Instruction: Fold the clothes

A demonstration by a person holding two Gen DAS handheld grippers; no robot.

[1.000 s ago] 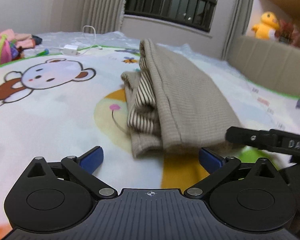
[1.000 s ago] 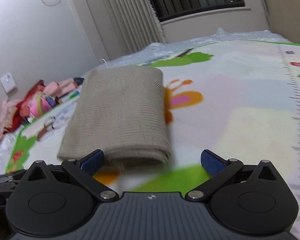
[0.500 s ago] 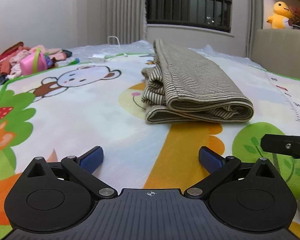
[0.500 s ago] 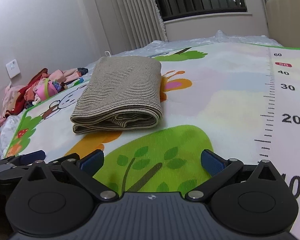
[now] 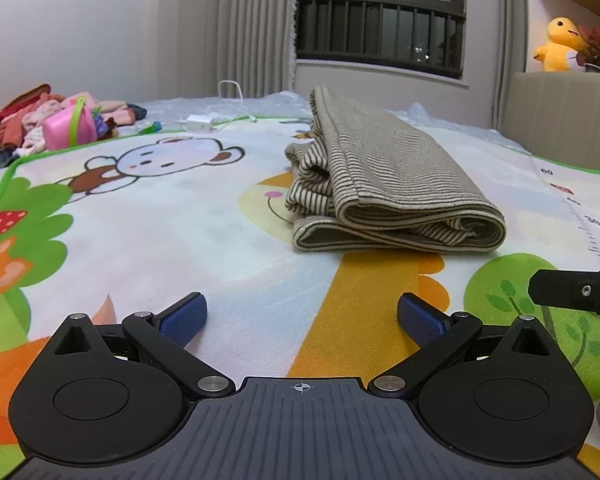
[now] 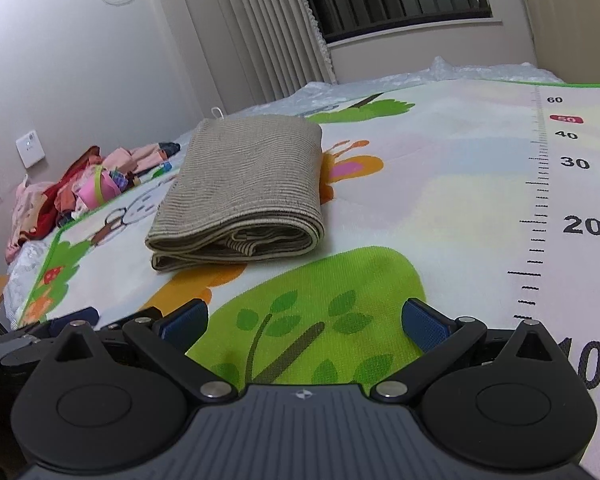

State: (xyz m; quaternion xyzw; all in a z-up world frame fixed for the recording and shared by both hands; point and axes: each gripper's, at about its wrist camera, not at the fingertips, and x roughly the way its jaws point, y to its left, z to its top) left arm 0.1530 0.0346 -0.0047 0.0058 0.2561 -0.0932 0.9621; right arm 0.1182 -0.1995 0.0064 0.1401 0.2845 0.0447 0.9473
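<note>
Cartoon-printed play mat (image 5: 148,240) spreads beneath my left gripper (image 5: 302,314) and right gripper (image 6: 305,320), both with fingers spread wide and empty. Ahead of the fingertips, well apart, lies the folded striped garment (image 5: 384,184); farther left, a clothes pile (image 5: 40,124).

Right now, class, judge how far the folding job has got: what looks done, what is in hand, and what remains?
Done: the striped garment lies folded in a compact bundle on the play mat. In hand: nothing; the left gripper and right gripper are both open and clear of it. Left: a heap of unfolded clothes waits at the mat's far edge, probably next.
</note>
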